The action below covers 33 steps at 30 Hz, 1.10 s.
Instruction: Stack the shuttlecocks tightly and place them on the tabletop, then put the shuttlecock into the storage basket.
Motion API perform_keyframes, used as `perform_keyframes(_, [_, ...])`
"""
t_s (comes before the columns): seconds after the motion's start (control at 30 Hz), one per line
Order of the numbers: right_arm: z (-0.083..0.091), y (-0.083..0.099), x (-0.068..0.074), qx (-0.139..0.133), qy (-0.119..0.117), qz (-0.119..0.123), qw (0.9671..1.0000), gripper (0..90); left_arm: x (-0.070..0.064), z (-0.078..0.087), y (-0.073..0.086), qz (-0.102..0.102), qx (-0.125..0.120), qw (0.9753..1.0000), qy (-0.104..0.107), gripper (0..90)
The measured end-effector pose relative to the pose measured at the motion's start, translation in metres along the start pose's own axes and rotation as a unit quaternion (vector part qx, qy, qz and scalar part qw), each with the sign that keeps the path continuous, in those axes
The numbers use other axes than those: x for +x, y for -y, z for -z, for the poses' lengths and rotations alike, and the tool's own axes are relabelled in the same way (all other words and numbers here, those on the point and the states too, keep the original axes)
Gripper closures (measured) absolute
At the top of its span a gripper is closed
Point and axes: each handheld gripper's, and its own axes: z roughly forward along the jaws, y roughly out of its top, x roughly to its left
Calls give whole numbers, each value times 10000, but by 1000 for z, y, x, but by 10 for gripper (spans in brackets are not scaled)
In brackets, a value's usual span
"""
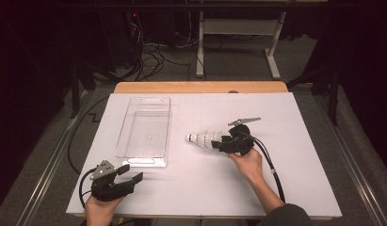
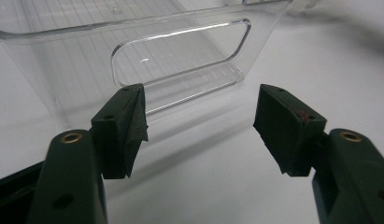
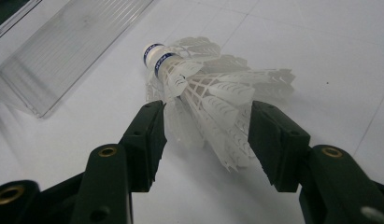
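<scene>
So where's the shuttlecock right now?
The shuttlecock lies on the white table, right of the clear plastic bin, with the right gripper closed around its feathers.

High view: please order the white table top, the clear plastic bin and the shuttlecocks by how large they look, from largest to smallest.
1. White table top, by far the largest.
2. Clear plastic bin, long and narrow, lying on it.
3. Shuttlecocks, a small stacked bunch between the jaws of the right gripper.
The differences are plain, so nearness to the camera does not alter the order.
</scene>
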Motion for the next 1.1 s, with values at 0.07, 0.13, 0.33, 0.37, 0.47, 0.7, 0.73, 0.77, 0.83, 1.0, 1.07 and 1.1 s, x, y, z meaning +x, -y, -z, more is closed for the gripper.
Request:
perform_keyframes(0.07, [0,0,0,-30,5,29,10000,457,0,0,0,-3,-1,10000,0,350])
perform_keyframes(0.13, [0,0,1,-36,17,25,10000,451,0,0,0,-11,-2,10000,0,350])
perform_keyframes(0.33, [-3,1,5,-21,38,108,9999,442,0,1,0,0,-7,10000,3,350])
perform_keyframes(0.37, [-3,1,6,-34,55,146,9999,442,0,0,0,2,-8,10000,5,350])
perform_keyframes(0.47, [-4,1,8,-62,84,208,9997,441,0,0,0,-21,-6,10000,5,350])
perform_keyframes(0.7, [-6,-1,12,-123,157,375,9991,439,1,1,0,-2,-4,10000,15,350])
perform_keyframes(0.73, [-6,-1,12,-136,168,390,9990,439,1,1,0,5,-9,10000,16,350])
perform_keyframes(0.77, [-6,-1,12,-134,182,389,9990,439,1,1,0,8,-11,10000,17,350])
perform_keyframes(0.83, [-7,-2,12,-124,181,391,9990,439,0,1,0,-8,-6,10000,21,350])
perform_keyframes(1.0, [-11,-1,15,-104,155,397,9990,438,0,1,0,-6,-6,10000,29,350])
perform_keyframes(1.07, [-12,-1,17,-89,142,419,9990,438,0,1,0,-2,-10,10000,30,350])
perform_keyframes(1.1, [-13,-2,17,-77,144,432,9989,437,0,1,0,1,-18,10000,31,350])
